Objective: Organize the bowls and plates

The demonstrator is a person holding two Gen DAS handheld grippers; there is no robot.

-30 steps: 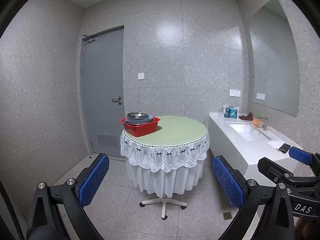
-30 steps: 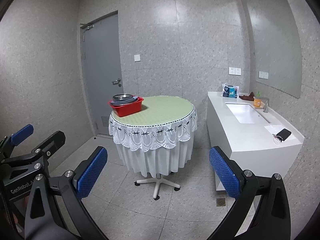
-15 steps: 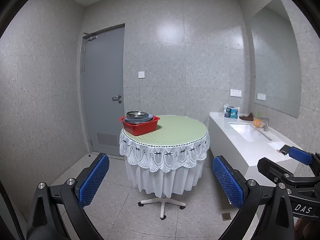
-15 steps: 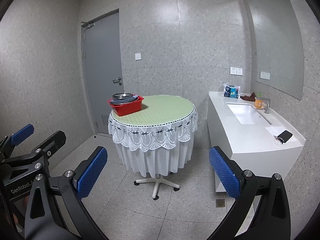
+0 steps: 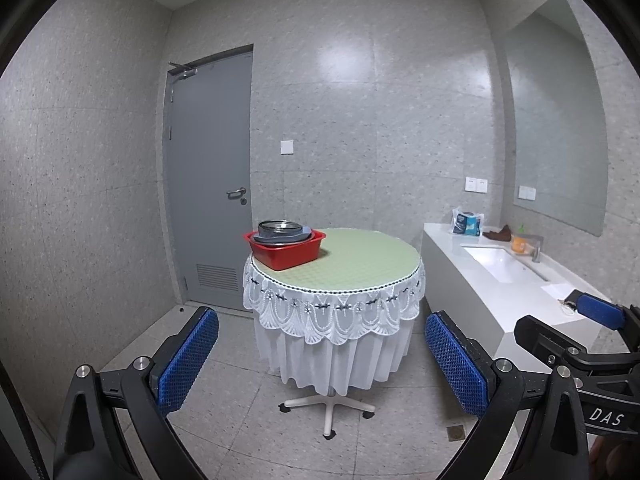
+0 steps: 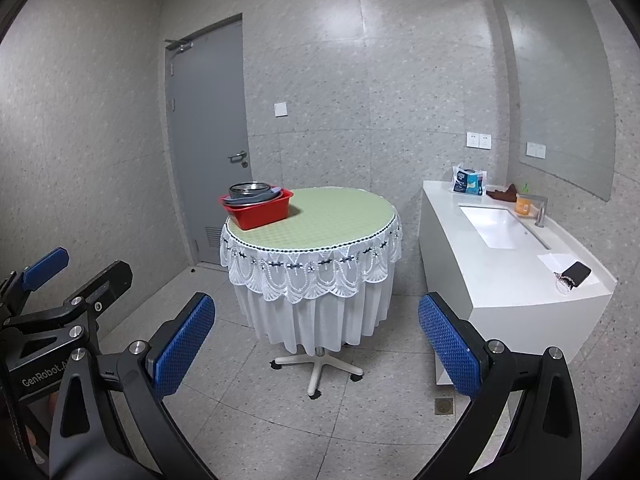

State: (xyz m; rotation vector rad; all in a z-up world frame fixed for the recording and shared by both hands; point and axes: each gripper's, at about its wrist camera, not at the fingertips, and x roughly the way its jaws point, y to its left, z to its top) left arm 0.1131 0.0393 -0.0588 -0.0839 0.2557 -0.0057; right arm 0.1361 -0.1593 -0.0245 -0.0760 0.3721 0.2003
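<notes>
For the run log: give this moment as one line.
phase: approach | left gripper: open, empty | right gripper: open, empty | dishes: stacked in red tub | tub: on table, far-left edge

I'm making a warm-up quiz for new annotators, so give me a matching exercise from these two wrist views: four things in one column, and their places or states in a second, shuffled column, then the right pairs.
Things
1. red basin
2. metal bowl
3. orange bottle
4. left gripper

Places or states
A. on the white counter, beside the faucet
B. open, holding nothing
C. at the left edge of the round table
D. on top of the stack of dishes in the basin

Pairs: 1-C, 2-D, 3-A, 4-B
</notes>
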